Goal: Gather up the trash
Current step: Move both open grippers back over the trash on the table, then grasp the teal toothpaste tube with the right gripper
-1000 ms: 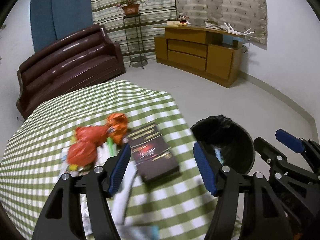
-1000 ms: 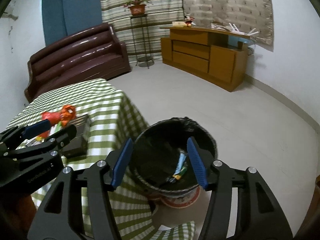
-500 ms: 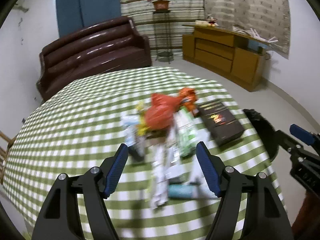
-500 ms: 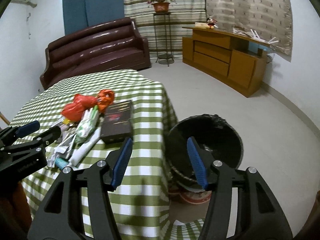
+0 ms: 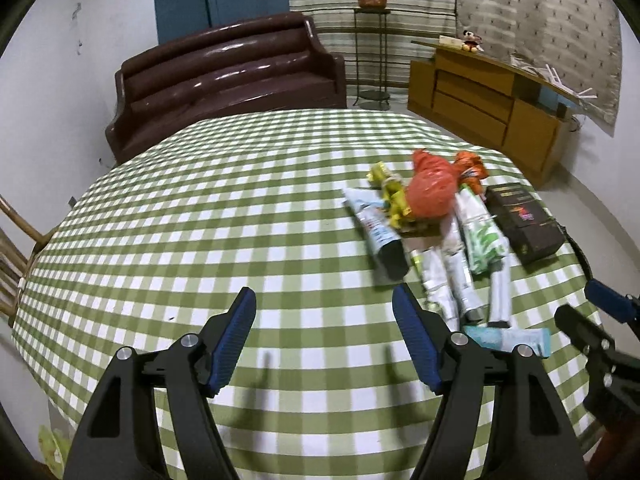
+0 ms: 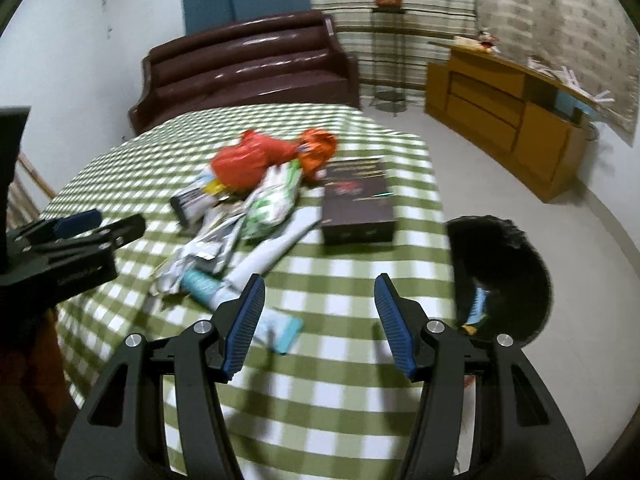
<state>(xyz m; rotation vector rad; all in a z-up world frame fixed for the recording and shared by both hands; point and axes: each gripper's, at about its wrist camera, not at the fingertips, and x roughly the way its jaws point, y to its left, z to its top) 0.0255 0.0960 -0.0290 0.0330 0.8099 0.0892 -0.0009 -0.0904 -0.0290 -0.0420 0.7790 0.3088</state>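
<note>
A heap of trash lies on the green checked table: a red plastic bag, an orange bag, white and green wrappers, tubes and a dark box. The heap also shows in the right wrist view, with the red bag and the box. My left gripper is open and empty, left of the heap. My right gripper is open and empty over the table's near edge, just past a light blue tube. A black-lined trash bin stands on the floor to the right.
A brown sofa stands behind the table. A wooden cabinet and a plant stand are at the back right. Bare floor lies right of the table. A wooden chair edge is at the left.
Both grippers swung left, away from the bin and over the table. The heap now lies right of my left gripper and ahead-left of my right gripper. Both stayed open.
</note>
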